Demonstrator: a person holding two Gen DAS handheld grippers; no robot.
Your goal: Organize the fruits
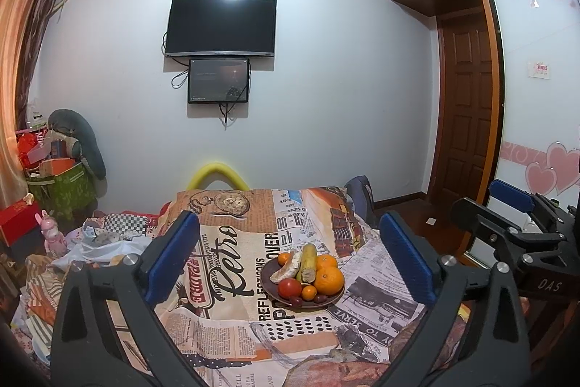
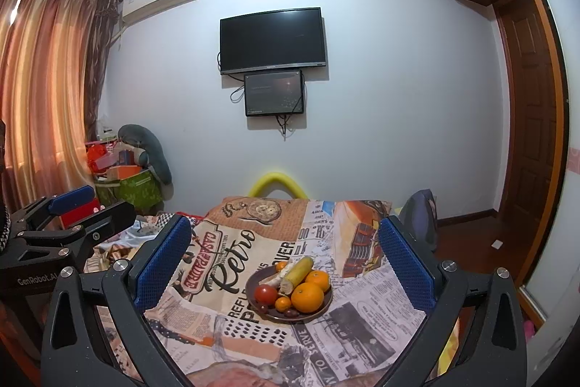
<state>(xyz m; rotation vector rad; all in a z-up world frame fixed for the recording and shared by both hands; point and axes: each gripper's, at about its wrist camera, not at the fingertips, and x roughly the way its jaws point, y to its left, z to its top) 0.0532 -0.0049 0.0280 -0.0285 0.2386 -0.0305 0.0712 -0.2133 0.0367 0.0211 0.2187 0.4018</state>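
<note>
Fruits (image 1: 308,272) heaped on a brown plate (image 1: 266,278) on the cloth-covered bench (image 1: 232,321); left gripper (image 1: 290,258) and right gripper (image 2: 286,263) held back with fingers spread, either stage plausible.

Dark round plate (image 1: 267,281) at lower centre of frame, piled with oranges (image 1: 328,280), tomato (image 1: 289,288), banana (image 1: 308,262), small dark fruits (image 1: 296,301).

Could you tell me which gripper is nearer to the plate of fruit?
Neither clearly: the left gripper and right gripper both hover open, short of the plate, side by side.
</note>
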